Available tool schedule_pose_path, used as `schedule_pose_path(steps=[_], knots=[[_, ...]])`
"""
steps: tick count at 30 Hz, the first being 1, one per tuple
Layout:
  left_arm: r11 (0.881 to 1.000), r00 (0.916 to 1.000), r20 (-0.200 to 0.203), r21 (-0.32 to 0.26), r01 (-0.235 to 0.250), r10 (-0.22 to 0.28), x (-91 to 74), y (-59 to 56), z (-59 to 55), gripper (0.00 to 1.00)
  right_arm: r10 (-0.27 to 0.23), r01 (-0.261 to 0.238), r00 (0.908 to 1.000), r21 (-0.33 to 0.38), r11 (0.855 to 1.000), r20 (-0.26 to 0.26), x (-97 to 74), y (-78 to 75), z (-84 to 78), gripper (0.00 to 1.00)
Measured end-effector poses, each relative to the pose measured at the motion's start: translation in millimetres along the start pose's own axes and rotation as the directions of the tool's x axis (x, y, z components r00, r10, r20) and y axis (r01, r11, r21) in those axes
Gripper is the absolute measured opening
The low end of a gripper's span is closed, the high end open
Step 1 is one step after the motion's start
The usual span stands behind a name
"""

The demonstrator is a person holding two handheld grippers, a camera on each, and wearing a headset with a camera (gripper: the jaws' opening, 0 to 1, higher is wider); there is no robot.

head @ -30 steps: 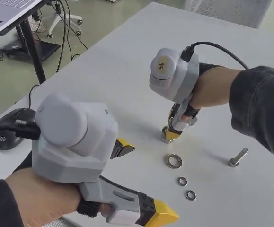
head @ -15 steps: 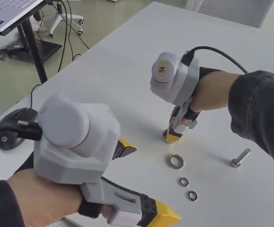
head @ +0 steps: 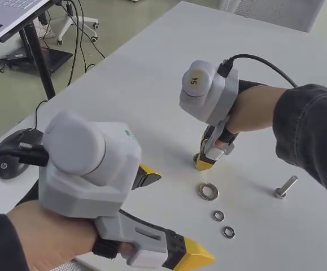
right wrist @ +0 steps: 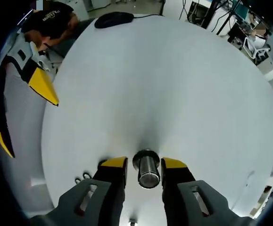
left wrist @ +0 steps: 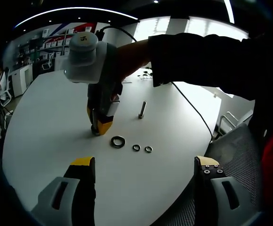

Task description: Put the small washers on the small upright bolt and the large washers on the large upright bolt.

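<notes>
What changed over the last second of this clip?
The right gripper rolled slightly, its jaws staying either side of the large bolt. The left gripper, large washer, two small washers and small bolt stayed where they were.

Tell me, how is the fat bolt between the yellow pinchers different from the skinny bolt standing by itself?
The large bolt is much thicker than the small bolt. The large bolt sits between the jaws of the right gripper, while the small bolt stands alone with nothing touching it. In the head view the gripper tips hide most of the large bolt, while the small bolt is in plain sight. Both are silvery metal and stand upright on the white table.
</notes>
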State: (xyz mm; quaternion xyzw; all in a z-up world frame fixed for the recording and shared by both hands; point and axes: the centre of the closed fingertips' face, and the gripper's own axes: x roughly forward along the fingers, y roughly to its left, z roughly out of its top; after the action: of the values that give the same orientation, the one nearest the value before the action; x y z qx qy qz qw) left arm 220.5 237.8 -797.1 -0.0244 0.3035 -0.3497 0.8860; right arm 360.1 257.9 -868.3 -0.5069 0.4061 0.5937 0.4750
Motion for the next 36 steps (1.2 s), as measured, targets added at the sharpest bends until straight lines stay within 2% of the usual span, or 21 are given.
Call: schedule_pose_path(steps=[5,15,32,36], knots=[[1.000,1.0000,-0.001,0.001,0.000,0.000,0.1,-0.1,0.3,0.86,-0.014,0.014,0.9997,0.018,1.000,0.021,-5.9,-3.3,0.7,0.37],[1.000,1.0000,-0.002,0.005,0.001,-0.001,-0.4,-0.7,0.5,0.86,-0.024,0.021,0.9989,0.080,0.997,0.041,-14.7,-2.9,-8.2,0.43],[1.000,1.0000,-0.008,0.017,0.004,-0.004,0.1,-2.8,-0.4,0.86,-0.041,0.035,0.9981,0.128,0.991,0.047,-27.0,17.5,-26.6,0.45],[1.000,1.0000,-0.007,0.019,0.006,-0.006,0.1,-3.1,-0.2,0.86,-0.040,0.033,0.9980,0.137,0.990,0.048,-26.4,15.8,-30.1,0.44]])
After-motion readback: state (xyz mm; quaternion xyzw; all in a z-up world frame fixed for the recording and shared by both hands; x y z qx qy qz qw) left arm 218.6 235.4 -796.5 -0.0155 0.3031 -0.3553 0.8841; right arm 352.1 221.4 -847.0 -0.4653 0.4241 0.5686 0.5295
